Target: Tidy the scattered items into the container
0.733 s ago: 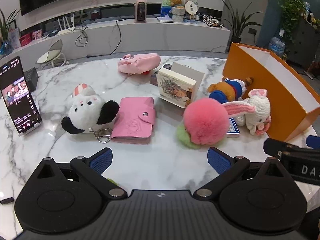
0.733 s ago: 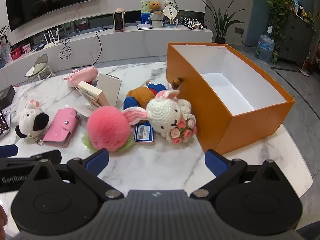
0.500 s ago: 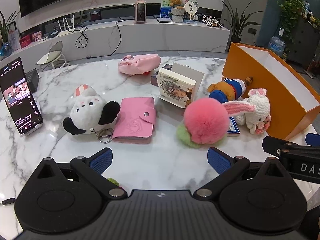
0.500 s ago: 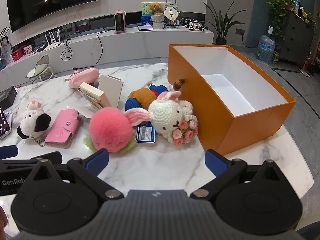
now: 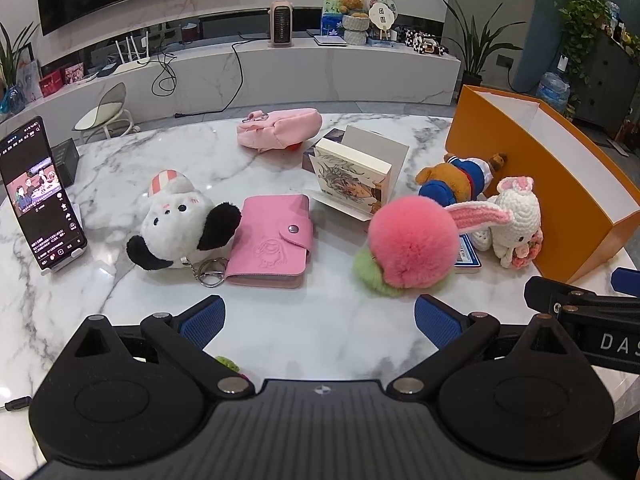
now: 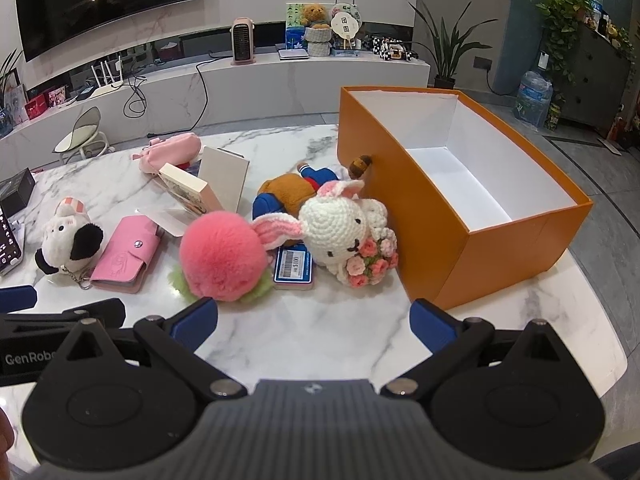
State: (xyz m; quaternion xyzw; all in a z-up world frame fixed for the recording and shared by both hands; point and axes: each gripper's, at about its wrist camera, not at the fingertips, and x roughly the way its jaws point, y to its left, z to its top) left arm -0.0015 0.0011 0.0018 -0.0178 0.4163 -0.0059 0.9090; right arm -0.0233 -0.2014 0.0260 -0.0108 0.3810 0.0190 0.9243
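My left hand-held gripper hangs over the near edge of the marble desk with its jaws spread as wide as they go and nothing between them. My right hand-held gripper is just as wide open and just as empty. The orange box stands on the right side of the desk, open at the top, its white inside bare. The scattered things lie to its left. The white crochet rabbit with a flower posy is just beside the box wall, one ear draped onto the pink pompom. A brown bear plush lies behind the rabbit, and a blue card lies flat, partly under the rabbit. Further left I see the pink wallet, touching the black-and-white plush dog with its key ring. A small book stands propped open behind the wallet and pompom, with a pink pouch beyond it. A phone stands propped at the far left, its screen lit.
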